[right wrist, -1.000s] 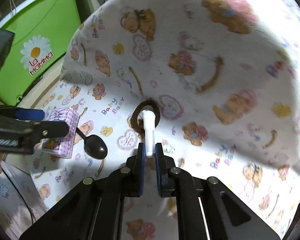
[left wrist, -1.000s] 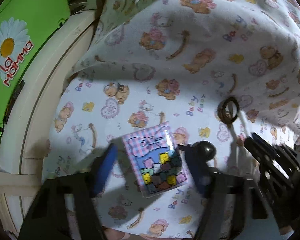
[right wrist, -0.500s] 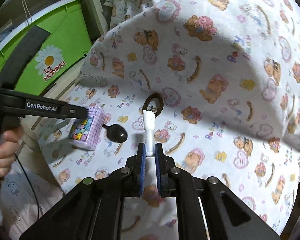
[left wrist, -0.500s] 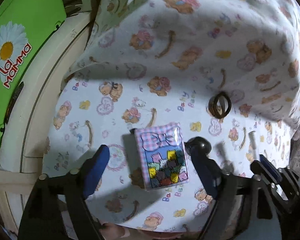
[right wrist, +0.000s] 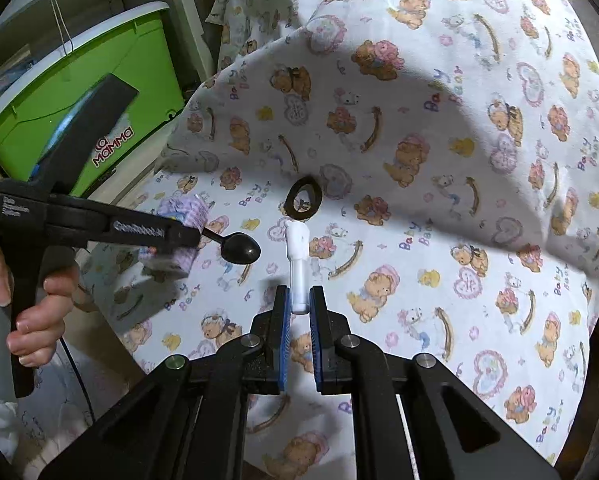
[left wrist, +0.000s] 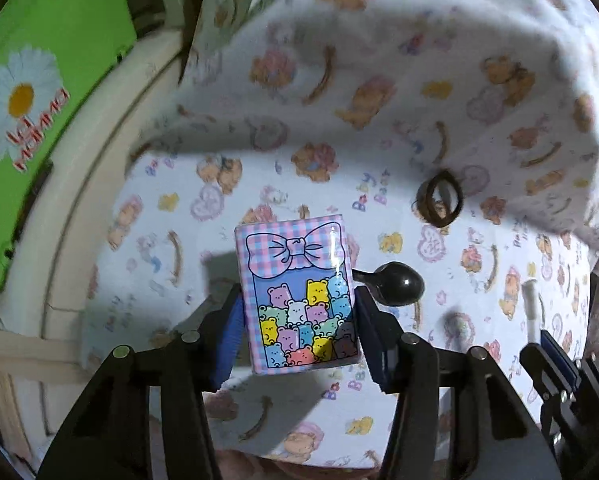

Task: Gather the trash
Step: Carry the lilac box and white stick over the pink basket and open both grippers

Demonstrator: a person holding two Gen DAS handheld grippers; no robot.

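Teddy-print sheet [right wrist: 439,128], green bin [right wrist: 99,92] beside it

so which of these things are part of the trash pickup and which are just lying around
In the job:
- pink-and-blue checked gummy-bear packet, left gripper closing on it
- small white plastic piece in right gripper

Lying about:
- black plastic spoon
- brown hair tie
- green plastic box

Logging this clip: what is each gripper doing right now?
Left gripper: closing on the pastel bear packet.
Right gripper: shut on the white tube.
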